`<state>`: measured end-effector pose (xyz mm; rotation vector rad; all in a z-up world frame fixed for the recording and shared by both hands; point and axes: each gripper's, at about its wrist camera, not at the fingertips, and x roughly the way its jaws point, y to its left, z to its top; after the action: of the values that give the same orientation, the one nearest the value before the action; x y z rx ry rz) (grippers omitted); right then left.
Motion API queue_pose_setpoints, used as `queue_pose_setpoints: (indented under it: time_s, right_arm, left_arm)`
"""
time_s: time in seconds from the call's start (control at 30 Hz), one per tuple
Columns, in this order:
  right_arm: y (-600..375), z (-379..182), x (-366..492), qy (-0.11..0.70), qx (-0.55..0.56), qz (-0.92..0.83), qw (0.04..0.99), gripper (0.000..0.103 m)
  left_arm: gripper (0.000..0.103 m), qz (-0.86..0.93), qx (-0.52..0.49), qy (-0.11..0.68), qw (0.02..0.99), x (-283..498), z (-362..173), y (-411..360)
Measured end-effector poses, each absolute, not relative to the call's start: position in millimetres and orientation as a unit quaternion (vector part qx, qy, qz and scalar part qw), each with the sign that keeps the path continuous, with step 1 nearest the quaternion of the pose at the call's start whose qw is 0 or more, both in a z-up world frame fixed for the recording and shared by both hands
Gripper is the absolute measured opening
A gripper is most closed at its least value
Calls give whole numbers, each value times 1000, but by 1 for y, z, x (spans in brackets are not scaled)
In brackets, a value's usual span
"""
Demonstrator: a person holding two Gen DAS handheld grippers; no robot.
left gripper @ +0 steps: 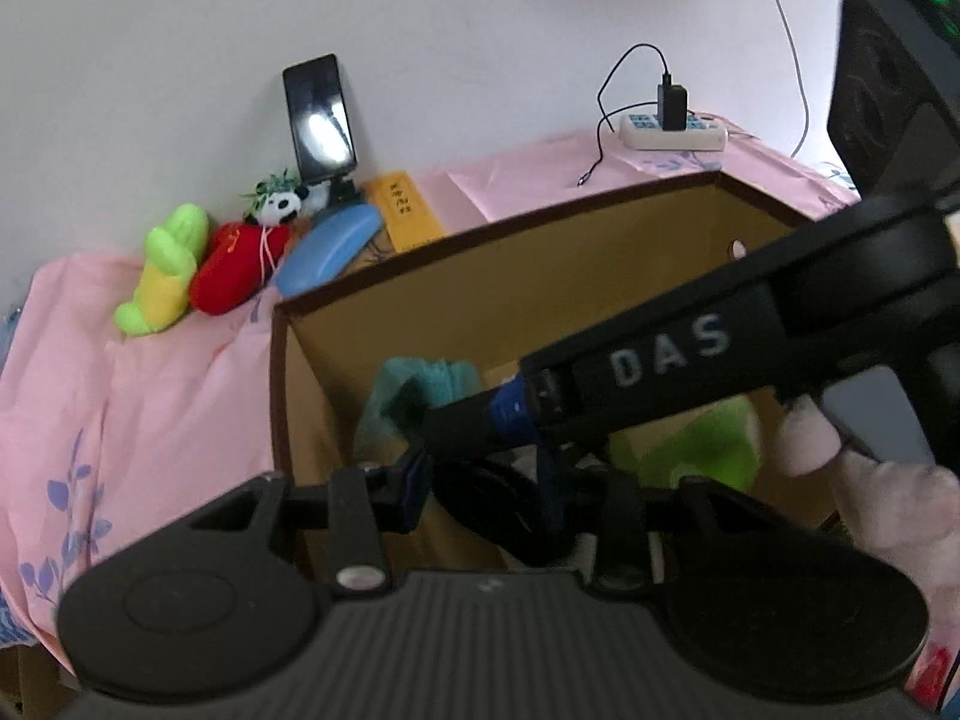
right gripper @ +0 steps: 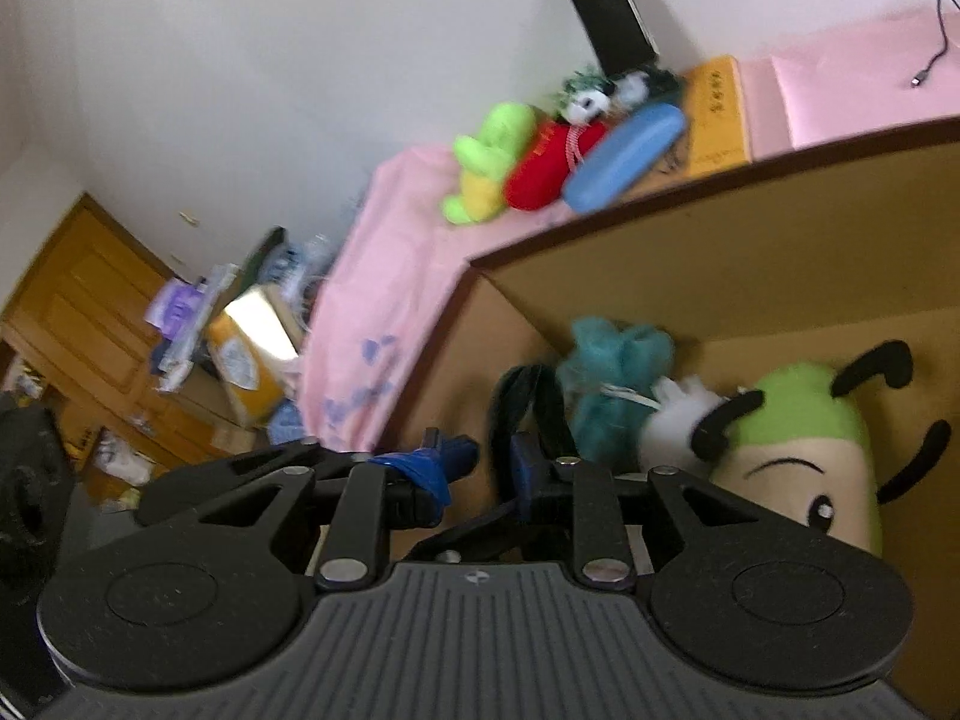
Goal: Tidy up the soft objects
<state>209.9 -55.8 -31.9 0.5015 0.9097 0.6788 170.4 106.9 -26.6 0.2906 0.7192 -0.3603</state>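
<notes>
— Two grippers (left gripper: 483, 486) over the box (left gripper: 540, 222): how do your fingers stand?
— Left pair apart, above the box's near corner. Dark strap-like loop (left gripper: 480, 498) lies between them; can't tell if a pad touches it. Right gripper (right gripper: 489, 468) also apart, a narrower gap, tips low inside the box beside the teal plush (right gripper: 618, 360).
— Soft things?
— In the box: teal plush at the left wall, white fluffy piece (right gripper: 678, 414), green-topped plush with a face (right gripper: 804, 438). Outside, on the pink sheet (left gripper: 150, 390) by the wall: lime-and-yellow plush (left gripper: 165, 270), red plush (left gripper: 234, 276), panda (left gripper: 282, 204).
</notes>
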Motion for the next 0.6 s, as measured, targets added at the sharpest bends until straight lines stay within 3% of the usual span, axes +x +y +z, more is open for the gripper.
queue_pose_setpoints:
  time_s: [0.13, 0.6]
  right_arm:
    - [-56, -38, 212, 448, 225, 299, 812, 9]
    - [-89, -16, 179, 405, 188, 257, 857, 10]
  left_arm:
    - [54, -168, 139, 348, 912, 166, -29, 105]
    - [58, -117, 108, 353, 922, 144, -22, 93]
